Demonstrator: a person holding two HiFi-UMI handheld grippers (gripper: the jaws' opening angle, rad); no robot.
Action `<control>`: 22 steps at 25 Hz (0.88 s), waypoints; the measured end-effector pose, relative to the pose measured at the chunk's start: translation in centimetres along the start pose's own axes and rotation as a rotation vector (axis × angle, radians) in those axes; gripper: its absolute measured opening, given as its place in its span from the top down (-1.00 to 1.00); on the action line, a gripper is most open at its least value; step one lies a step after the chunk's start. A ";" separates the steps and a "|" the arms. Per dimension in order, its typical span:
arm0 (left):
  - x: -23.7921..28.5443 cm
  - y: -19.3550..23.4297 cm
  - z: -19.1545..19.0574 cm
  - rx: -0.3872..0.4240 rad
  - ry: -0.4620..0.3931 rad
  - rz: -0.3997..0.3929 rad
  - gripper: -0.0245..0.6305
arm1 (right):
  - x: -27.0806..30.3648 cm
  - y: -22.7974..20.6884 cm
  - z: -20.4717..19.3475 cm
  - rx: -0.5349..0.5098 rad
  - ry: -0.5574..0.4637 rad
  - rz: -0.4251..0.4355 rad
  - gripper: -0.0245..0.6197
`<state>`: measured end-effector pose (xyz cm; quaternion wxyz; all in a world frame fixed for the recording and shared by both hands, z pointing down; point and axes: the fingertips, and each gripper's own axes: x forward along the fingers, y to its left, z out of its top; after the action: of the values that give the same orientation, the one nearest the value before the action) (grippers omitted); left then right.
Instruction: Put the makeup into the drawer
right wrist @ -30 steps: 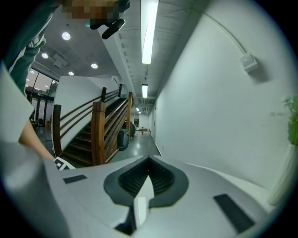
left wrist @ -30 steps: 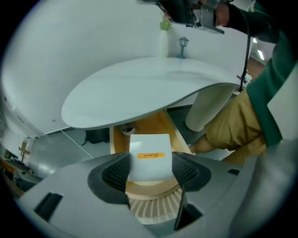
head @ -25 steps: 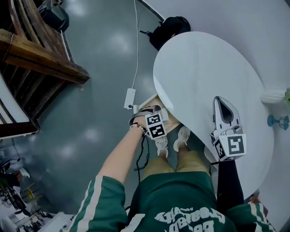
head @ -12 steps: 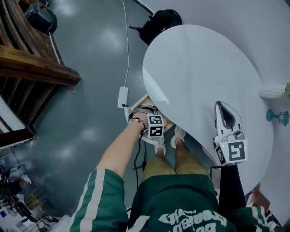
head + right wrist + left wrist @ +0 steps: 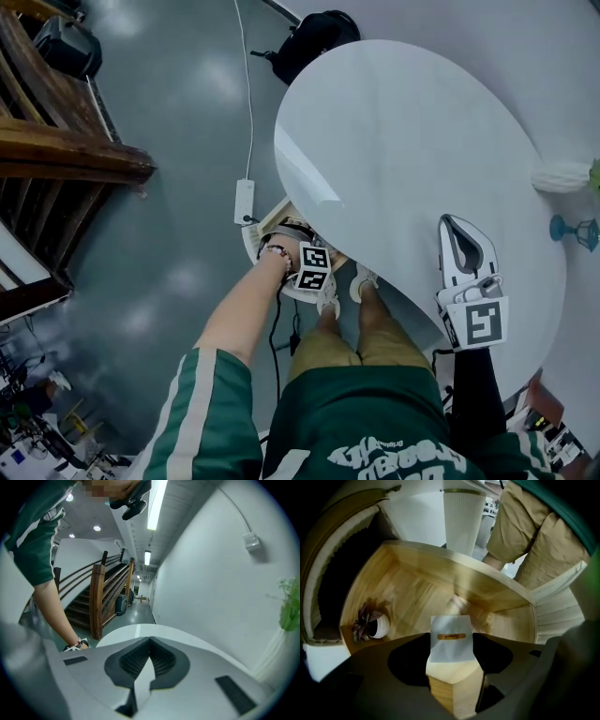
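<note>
A cream makeup box (image 5: 449, 641) with an orange label sits between the jaws of my left gripper (image 5: 451, 644), which is shut on it and points straight down. Beneath it lies the open wooden drawer (image 5: 412, 597), with a small white pot (image 5: 375, 626) in its left corner. In the head view the left gripper (image 5: 310, 266) hangs over the drawer (image 5: 251, 246) at the edge of the round white table (image 5: 403, 141). My right gripper (image 5: 457, 227) rests over the table's near right side, its jaws together and nothing held; the right gripper view shows its tips (image 5: 150, 641) meeting.
The person's legs (image 5: 534, 536) and shoes (image 5: 328, 300) are beside the drawer, and the ribbed white table pedestal (image 5: 463, 520) rises behind it. A power strip (image 5: 244, 202) and black bag (image 5: 314, 37) lie on the floor. Wooden stairs (image 5: 56, 141) stand left. A white fluffy object (image 5: 562, 175) sits on the table's far right.
My left gripper has sunk lower into the drawer opening with the box and rolled. The right gripper has drifted a little over the table.
</note>
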<state>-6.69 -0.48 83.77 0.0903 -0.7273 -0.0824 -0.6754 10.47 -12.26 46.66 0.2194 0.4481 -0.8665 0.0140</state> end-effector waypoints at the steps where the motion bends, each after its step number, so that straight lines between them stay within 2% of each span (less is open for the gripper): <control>1: 0.1 -0.1 0.1 -0.003 -0.004 -0.002 0.05 | -0.1 0.0 0.0 0.001 0.001 -0.002 0.91; 10: 0.4 -0.8 0.5 -0.008 -0.042 -0.013 0.05 | -1.4 0.1 -0.3 0.030 -0.013 -0.024 0.91; 15: 0.1 -1.0 1.4 0.056 -0.065 0.030 0.04 | -2.1 0.4 -0.3 0.024 -0.020 -0.026 0.91; 22: -2.2 0.0 1.2 0.021 -0.081 0.090 0.03 | -2.9 1.3 1.3 0.015 -0.060 -0.025 0.91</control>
<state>-5.74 -0.19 81.51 0.1248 -0.7561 -0.0600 -0.6396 10.44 -9.50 44.60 0.1899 0.4605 -0.8671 0.0043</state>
